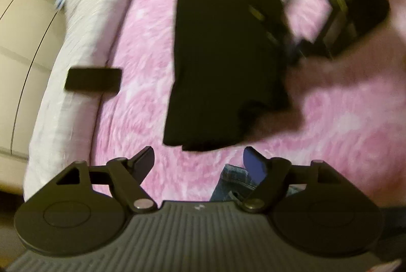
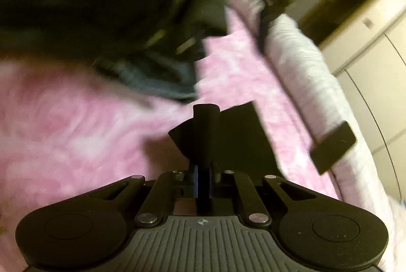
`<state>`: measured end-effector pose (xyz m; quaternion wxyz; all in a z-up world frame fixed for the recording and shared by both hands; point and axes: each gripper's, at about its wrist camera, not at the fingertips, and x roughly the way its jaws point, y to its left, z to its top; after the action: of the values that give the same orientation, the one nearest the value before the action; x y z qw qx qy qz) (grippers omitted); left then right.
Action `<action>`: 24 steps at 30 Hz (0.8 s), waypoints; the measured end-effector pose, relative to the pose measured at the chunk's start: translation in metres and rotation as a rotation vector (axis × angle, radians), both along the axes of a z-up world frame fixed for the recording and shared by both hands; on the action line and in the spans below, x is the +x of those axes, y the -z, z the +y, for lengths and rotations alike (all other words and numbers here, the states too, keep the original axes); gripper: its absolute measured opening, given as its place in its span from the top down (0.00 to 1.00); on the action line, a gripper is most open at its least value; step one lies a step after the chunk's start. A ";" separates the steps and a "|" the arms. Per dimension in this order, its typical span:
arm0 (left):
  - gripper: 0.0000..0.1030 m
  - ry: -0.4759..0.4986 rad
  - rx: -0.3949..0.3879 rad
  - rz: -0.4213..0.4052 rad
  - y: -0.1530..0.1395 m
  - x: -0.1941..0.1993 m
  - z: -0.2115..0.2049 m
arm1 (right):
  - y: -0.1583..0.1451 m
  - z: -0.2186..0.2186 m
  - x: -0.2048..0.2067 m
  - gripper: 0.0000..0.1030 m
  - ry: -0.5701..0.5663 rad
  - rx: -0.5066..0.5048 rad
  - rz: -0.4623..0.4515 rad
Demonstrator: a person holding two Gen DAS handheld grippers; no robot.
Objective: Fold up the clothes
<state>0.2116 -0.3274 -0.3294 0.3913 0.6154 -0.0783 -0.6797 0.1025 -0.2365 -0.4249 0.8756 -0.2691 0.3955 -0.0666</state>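
Right gripper (image 2: 204,142) clamps black garment (image 1: 223,49) above pink blanket (image 1: 142,69); left gripper (image 1: 199,161) hangs open, empty.

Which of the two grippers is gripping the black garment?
The right gripper, shut on the black garment; the left gripper is open and empty.

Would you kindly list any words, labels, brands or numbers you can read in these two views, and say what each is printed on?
There is no readable text in either view.
Small white mark on the left gripper's ribbed grey body: a symbol, not lettering.
Small crosshair mark on the right gripper's ribbed grey body: likewise a symbol.
Black hanging garment, flat black rectangular object, pink fuzzy blanket: no print visible; motion blur.
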 end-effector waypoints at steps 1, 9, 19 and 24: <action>0.28 0.036 0.006 -0.034 0.008 -0.003 -0.002 | -0.006 -0.006 0.001 0.94 0.015 0.011 -0.011; 0.37 0.173 0.050 -0.182 0.051 -0.016 -0.033 | -0.043 -0.019 -0.017 0.94 0.059 0.030 -0.069; 0.96 0.204 0.037 -0.228 0.018 -0.040 -0.069 | -0.075 -0.031 -0.056 0.99 0.198 0.168 -0.186; 0.96 0.246 -0.041 -0.274 -0.026 -0.081 -0.100 | -0.095 -0.066 -0.102 0.99 0.334 0.276 -0.285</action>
<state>0.1308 -0.4278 -0.3038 0.3033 0.6800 -0.2196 -0.6304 0.0005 -0.3024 -0.3296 0.9278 -0.0657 0.3125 -0.1929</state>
